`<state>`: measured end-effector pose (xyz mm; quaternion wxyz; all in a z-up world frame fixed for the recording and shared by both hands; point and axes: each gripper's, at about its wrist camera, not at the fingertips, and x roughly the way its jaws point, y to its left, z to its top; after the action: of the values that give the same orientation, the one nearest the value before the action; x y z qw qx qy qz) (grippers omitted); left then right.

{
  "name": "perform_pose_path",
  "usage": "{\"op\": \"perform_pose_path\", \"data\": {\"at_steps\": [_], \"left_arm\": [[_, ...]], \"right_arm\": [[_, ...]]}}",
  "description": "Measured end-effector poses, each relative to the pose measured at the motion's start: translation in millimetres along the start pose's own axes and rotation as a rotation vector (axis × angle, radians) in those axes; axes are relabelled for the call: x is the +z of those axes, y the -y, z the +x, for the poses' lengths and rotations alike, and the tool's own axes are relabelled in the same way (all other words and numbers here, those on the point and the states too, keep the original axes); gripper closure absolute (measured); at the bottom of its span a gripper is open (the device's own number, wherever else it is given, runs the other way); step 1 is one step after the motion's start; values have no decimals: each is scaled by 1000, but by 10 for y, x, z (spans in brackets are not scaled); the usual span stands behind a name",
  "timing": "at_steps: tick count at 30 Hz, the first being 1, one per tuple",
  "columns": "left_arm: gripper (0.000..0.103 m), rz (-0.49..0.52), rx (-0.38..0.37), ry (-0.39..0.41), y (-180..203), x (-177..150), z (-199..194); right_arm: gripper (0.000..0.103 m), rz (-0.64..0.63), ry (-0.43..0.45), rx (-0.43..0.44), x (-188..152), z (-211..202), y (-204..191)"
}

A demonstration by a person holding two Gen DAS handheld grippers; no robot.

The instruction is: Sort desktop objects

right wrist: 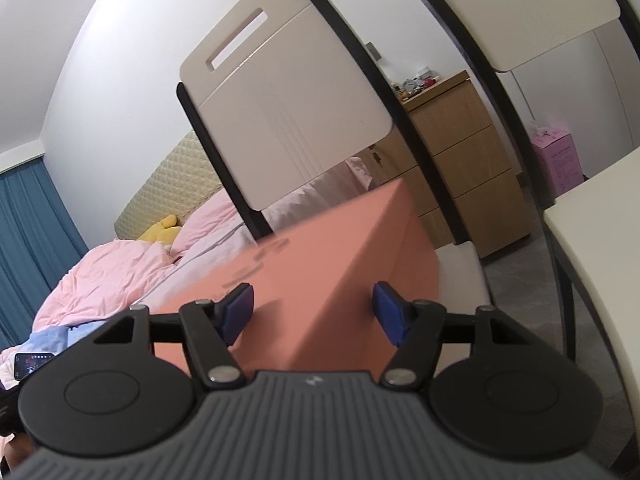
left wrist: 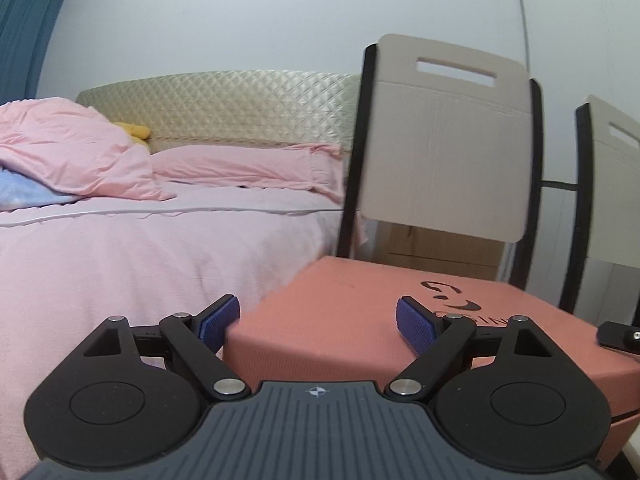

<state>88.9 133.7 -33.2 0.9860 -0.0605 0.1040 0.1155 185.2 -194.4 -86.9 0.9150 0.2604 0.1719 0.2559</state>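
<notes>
A salmon-pink box (left wrist: 360, 320) with a black logo on its lid sits on a chair seat. My left gripper (left wrist: 318, 322) is open, its blue pads (left wrist: 416, 326) spread on either side of the box's near corner without touching it. In the right wrist view the same box (right wrist: 320, 264) fills the middle. My right gripper (right wrist: 314, 312) is open, its blue pads (right wrist: 386, 314) standing to either side of the box's near edge. The tip of the other gripper (left wrist: 620, 334) shows at the right edge of the left wrist view.
A beige chair back (left wrist: 444, 140) with black frame stands right behind the box, a second chair (left wrist: 612, 184) to its right. A bed with pink bedding (left wrist: 140, 240) lies to the left. A wooden drawer chest (right wrist: 468, 160), a white table edge (right wrist: 600, 232) and a pink carton (right wrist: 556, 160) are at right.
</notes>
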Motion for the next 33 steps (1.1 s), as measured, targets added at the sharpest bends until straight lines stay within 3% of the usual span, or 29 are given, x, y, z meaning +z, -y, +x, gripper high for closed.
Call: {"op": "perform_pose_path", "data": {"at_steps": [15,22,33], "left_arm": [[13,38,-17,-33,11,-6,27],[12,55,-97,-35,89,-34,0],[10,36,-62,-29,81,-46,29]], "right_arm": [[36,-7,11,-14,-25,38,-38],[36,-9,33,-44,19,1,6],[36,-8,39,-37,12,-19,7]]}}
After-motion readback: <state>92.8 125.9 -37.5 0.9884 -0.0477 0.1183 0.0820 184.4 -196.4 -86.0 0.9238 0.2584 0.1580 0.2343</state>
